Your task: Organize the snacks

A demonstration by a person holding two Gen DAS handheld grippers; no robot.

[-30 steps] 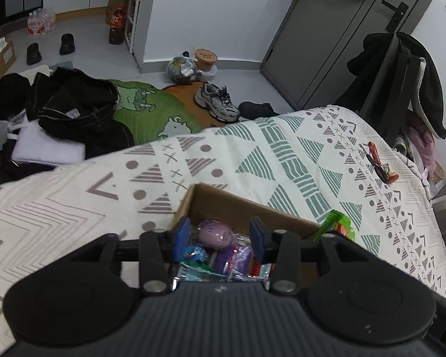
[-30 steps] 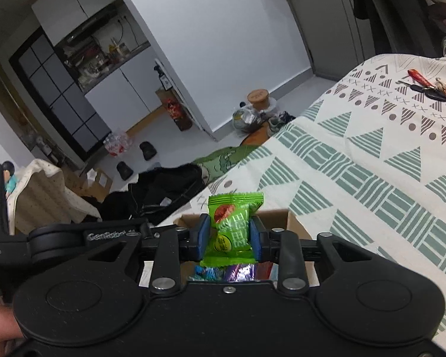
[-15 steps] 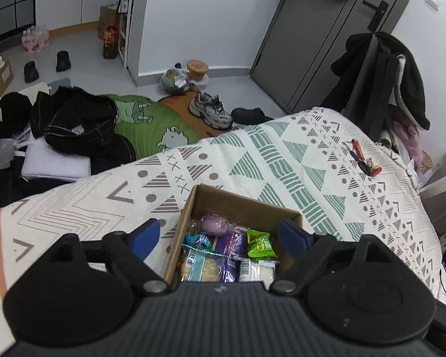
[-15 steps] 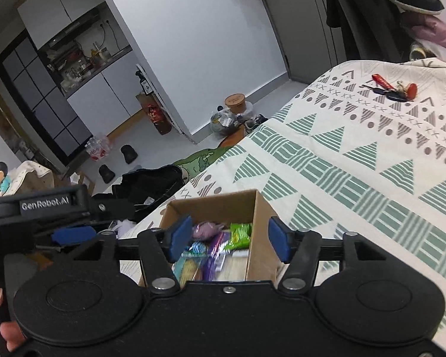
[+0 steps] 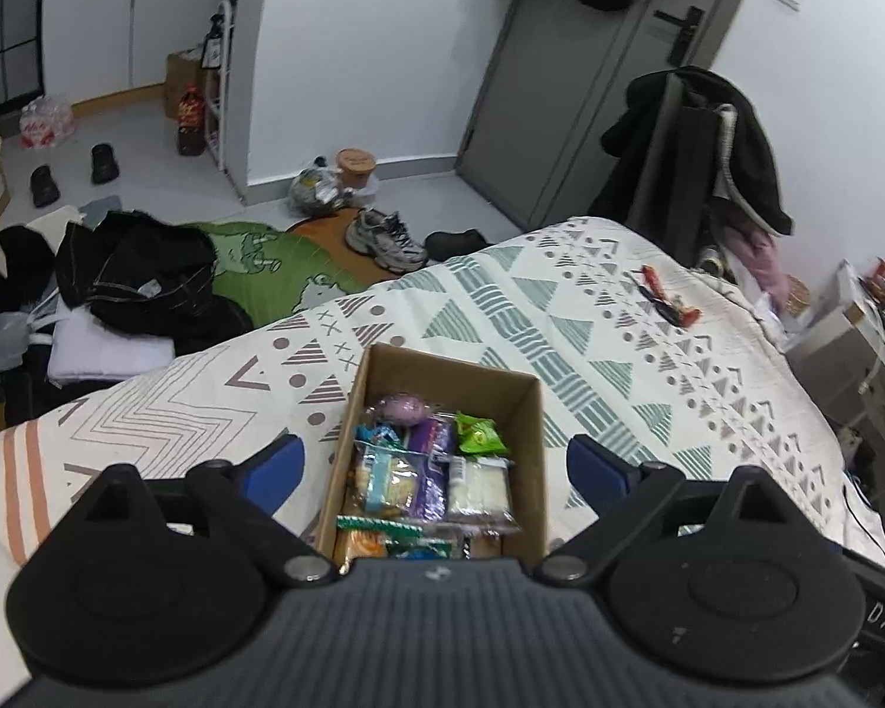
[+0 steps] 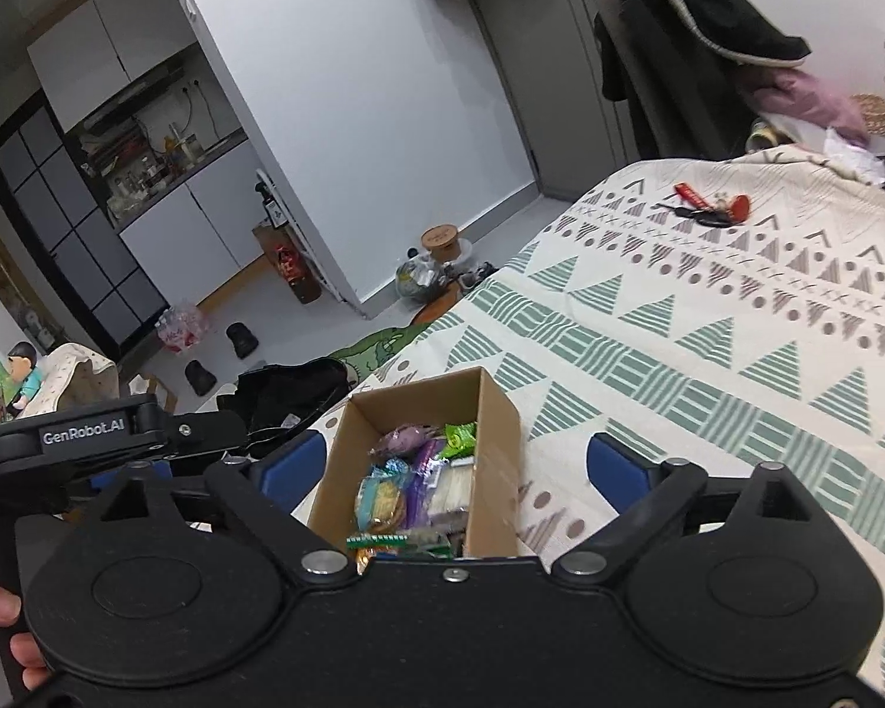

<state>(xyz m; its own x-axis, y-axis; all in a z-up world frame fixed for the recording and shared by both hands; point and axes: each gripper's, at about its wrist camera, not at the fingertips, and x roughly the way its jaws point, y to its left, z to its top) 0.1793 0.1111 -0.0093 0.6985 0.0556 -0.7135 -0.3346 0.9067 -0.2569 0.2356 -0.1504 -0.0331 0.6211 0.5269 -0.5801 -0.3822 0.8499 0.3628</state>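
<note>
- At your far left, the pale grey floor (image 5: pixel 147 135) holds a pair of black slippers (image 5: pixel 71 171) and a pack of water bottles (image 5: pixel 44 124), with white cabinets (image 5: pixel 130 29) behind them.
- A heap of black clothing (image 5: pixel 135 271) lies on the floor next to a green cartoon-print rug (image 5: pixel 277 265), just beside the edge of the bed.
- Your left gripper (image 5: pixel 436 466) has its blue fingers spread wide, one on each side of the box, holding nothing.
- The open brown cardboard box (image 5: pixel 522 442) sits on the bed's white quilt with green and grey triangle patterns (image 5: pixel 619 366), at the edge nearest the floor. It holds the wrapped snacks: a purple round packet (image 5: pixel 404 410) at the far end, a bright green packet (image 5: pixel 481 433) beside it, and clear-wrapped biscuits nearer you.
- Your right gripper (image 6: pixel 454 466) is likewise spread wide above the same box (image 6: pixel 495 448), with nothing between its fingers.
- A grey sneaker (image 5: pixel 386 236) and a wood-lidded jar (image 5: pixel 357 165) stand on the floor by the white wall (image 5: pixel 371 47), left of the grey door (image 5: pixel 596 71).
- Further right on the quilt, well apart from the box, lies a bunch of keys with red tags (image 6: pixel 711 209).
- At the far right, a chair draped with a black jacket (image 5: pixel 708 147) stands beside the bed.
</note>
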